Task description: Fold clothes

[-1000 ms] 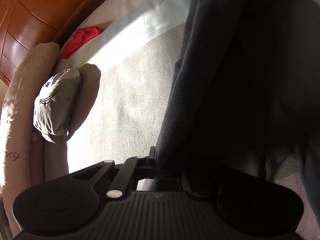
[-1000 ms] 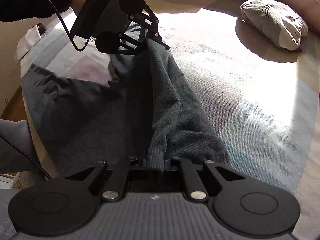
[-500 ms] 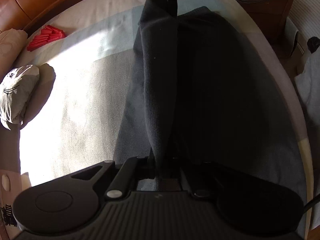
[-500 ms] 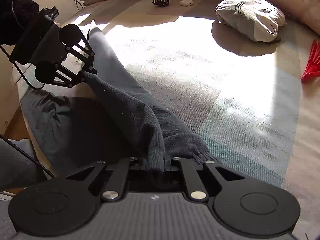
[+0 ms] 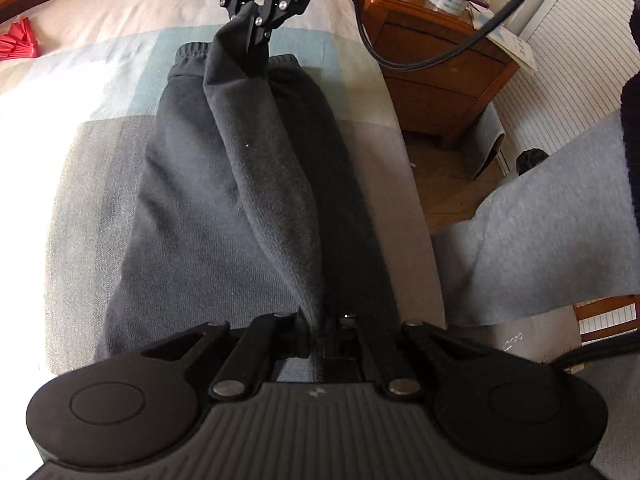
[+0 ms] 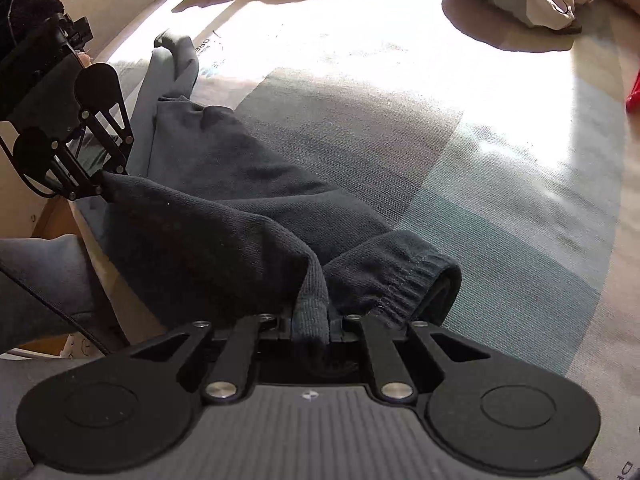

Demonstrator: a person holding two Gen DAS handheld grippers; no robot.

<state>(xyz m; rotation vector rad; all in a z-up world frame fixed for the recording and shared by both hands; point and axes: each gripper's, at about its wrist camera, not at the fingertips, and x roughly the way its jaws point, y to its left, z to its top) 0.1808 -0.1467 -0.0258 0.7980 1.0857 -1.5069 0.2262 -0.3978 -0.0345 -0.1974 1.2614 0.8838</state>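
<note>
Both claws were clamped on dark sweatpants (image 5: 224, 200) lying along the bed's side edge: left claw (image 5: 316, 328) pinching one end, right claw (image 6: 312, 320) pinching fabric by the ribbed cuff (image 6: 404, 280). Thick, soft fleece knit, elastic hem, one layer lifted into a taut ridge. Best to keep tension even, lay the fold edge-to-edge onto the bed (image 6: 500, 200), then smooth it.

Left gripper (image 5: 316, 332) at 6 o'clock clamps dark sweatpants (image 5: 224, 200); right gripper (image 5: 256, 20) at 12 o'clock pinches same fold.
</note>
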